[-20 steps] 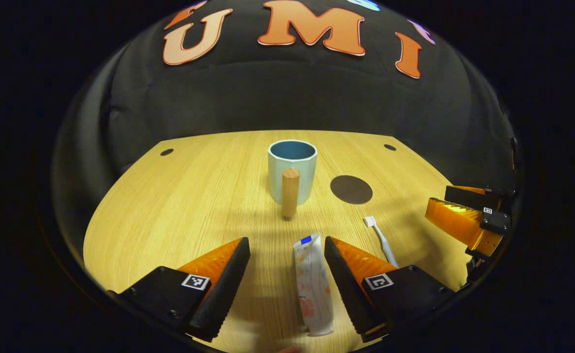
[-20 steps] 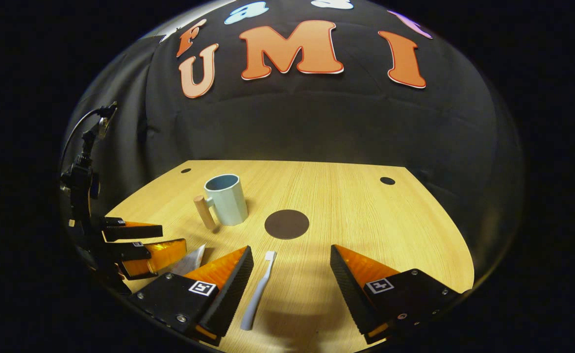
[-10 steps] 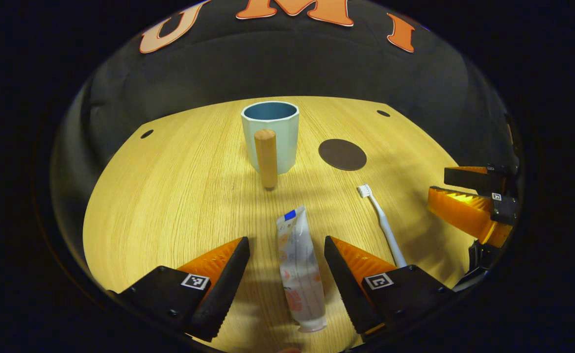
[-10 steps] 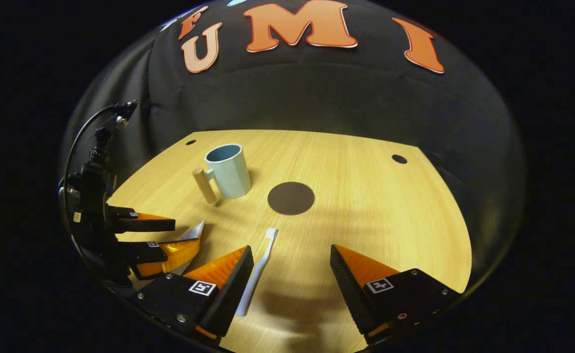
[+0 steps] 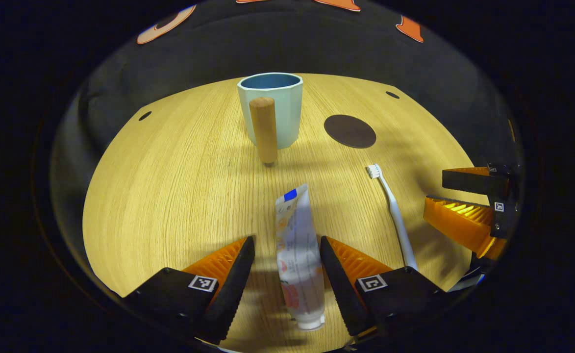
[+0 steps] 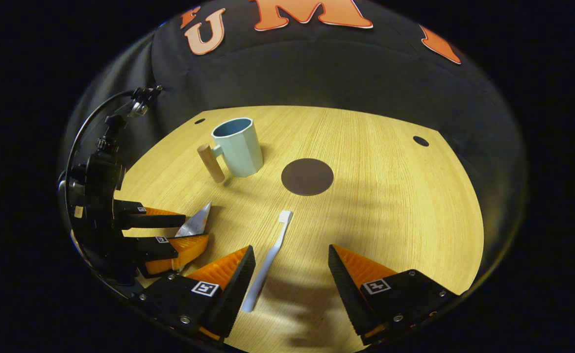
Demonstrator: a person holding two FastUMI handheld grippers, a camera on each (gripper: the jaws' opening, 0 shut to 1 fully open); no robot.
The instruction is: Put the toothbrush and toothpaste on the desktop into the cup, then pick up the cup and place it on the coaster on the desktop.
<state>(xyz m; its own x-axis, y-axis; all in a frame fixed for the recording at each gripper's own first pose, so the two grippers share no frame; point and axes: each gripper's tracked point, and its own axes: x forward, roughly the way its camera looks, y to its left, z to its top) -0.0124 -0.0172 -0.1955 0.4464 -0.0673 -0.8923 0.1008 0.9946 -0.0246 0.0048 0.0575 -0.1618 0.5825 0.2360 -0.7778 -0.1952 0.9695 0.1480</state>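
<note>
A white toothpaste tube lies on the wooden desktop between the fingers of my open left gripper, closer to the right finger, with gaps on both sides. In the right gripper view a white toothbrush lies beside the left finger of my open right gripper. The pale blue cup with a wooden handle stands upright farther back. A dark round coaster lies to its right. The right gripper view shows the left gripper around the tube, plus the cup and coaster.
Small dark holes mark the desktop's far corners. The black cloth wall rises behind the desk. The right gripper sits at the right edge of the left gripper view, near the toothbrush.
Both grippers have tipped downward and come closer to the desktop. The tube now sits deeper between the left gripper's fingers, and the toothbrush lies nearer the right gripper's left finger.
</note>
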